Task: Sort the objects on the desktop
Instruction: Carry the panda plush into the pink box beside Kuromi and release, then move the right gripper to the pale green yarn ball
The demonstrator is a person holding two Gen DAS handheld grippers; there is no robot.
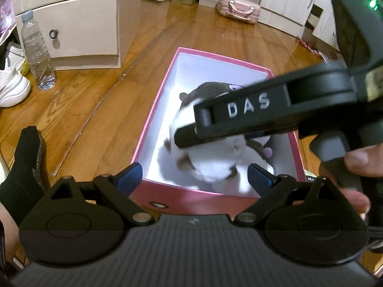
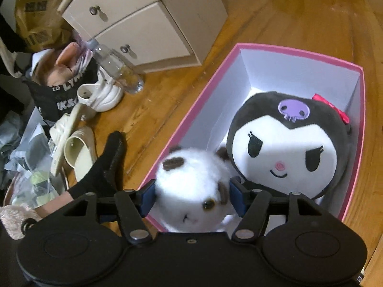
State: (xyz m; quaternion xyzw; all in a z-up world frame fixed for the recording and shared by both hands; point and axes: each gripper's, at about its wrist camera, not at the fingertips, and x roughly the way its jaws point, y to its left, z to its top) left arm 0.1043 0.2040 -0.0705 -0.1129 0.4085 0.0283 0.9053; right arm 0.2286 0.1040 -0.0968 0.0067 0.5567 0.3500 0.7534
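Observation:
A pink box (image 1: pixel 153 110) with a white inside stands on the wooden floor; it also shows in the right wrist view (image 2: pixel 191 119). A black-and-white Kuromi plush (image 2: pixel 287 143) lies inside it. My right gripper (image 2: pixel 191 193) is shut on a fluffy white plush with brown patches (image 2: pixel 191 179), holding it over the box's near end. In the left wrist view the right gripper (image 1: pixel 251 117) reaches in from the right over the white plush (image 1: pixel 210 165). My left gripper (image 1: pixel 195 178) is open and empty above the box's near wall.
A cream drawer cabinet (image 1: pixel 71 24) and a plastic water bottle (image 1: pixel 36 50) stand left of the box. White shoes (image 1: pixel 12 86), slippers (image 2: pixel 76 153), bags (image 2: pixel 62 91) and clutter lie at the left. A pink case (image 1: pixel 239 8) sits far back. A black-socked foot (image 2: pixel 105 169) rests near the box.

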